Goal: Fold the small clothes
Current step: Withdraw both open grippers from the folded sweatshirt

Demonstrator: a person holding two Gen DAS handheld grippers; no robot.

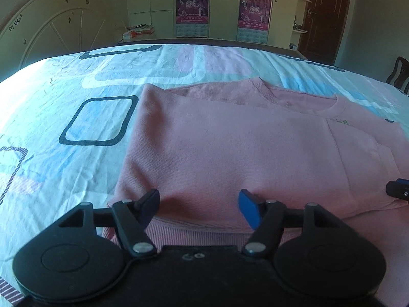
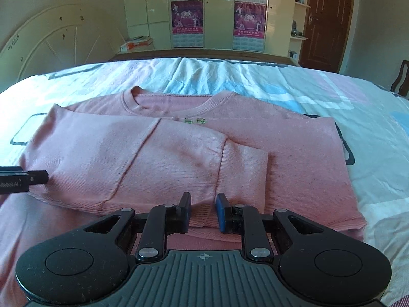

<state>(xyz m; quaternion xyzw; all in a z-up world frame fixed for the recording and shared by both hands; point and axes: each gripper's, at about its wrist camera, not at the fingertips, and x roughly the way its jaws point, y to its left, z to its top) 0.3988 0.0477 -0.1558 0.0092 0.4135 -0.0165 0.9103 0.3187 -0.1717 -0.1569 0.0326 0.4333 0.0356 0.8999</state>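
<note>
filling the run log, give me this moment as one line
task: fold small clothes | pink sweatshirt flat on bedsheet, sleeve folded across front | left gripper open at hem | right gripper open, fabric between jaws

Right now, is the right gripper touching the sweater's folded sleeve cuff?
Cannot tell. In the right wrist view the right gripper straddles the cuff of the pink sweater, with small gaps visible; contact isn't plain.

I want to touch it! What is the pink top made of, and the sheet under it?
The pink top looks like soft knitted fabric, probably cotton: fine ribs show at the collar and cuff, matte surface. The bed sheet looks like thin woven printed cloth, with small creases. The exact fibre cannot be told.
</note>
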